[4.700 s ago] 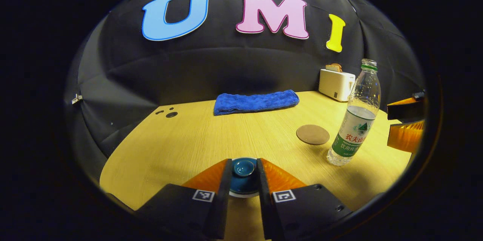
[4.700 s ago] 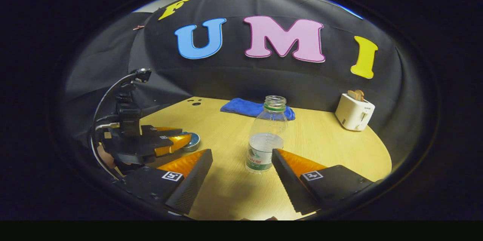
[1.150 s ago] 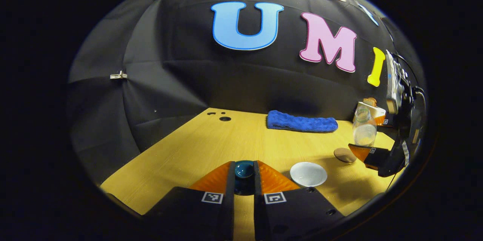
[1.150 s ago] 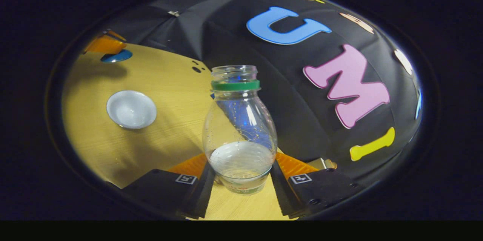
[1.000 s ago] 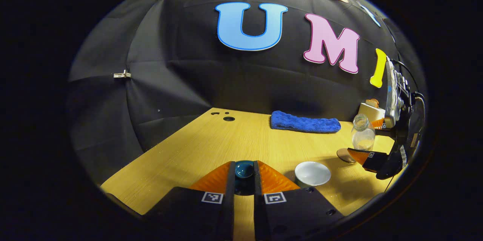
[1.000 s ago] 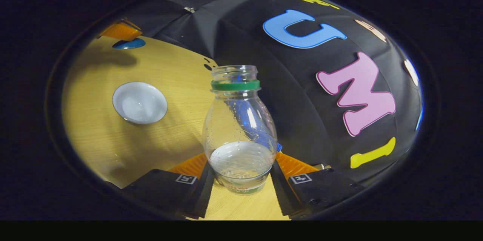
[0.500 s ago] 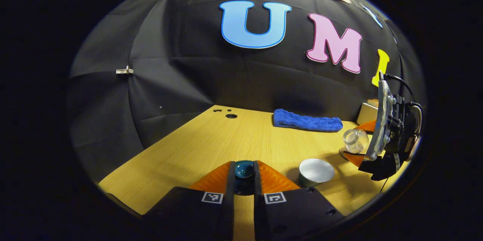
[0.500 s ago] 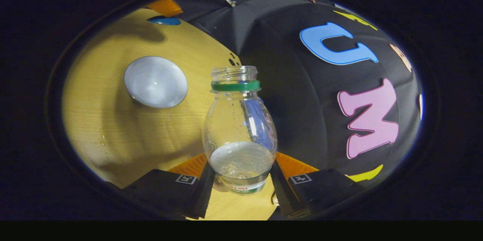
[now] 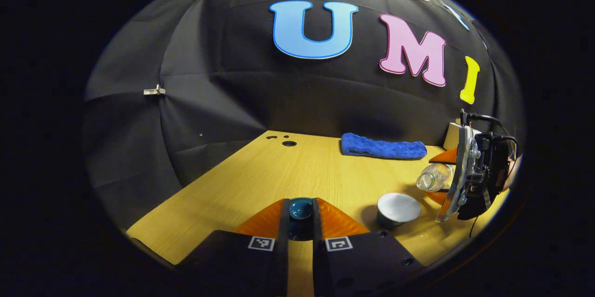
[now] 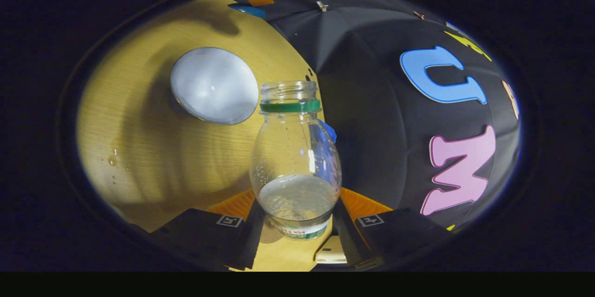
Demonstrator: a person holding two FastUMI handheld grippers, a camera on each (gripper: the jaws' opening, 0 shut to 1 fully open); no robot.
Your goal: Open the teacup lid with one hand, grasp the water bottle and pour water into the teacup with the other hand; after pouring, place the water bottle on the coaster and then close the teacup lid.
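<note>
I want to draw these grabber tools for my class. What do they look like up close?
Each hand-held gripper has two wedge-shaped fingers on chunky black blocks, and every block carries a small square black-and-white marker. The left hand-held gripper shows this, and so does the right hand-held gripper. From the side, the right one has a silvery metal plate with bolts and black cables looping out the back.

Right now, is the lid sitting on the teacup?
No, the teacup stands open on the table, while the left gripper holds the lid apart from it.
</note>
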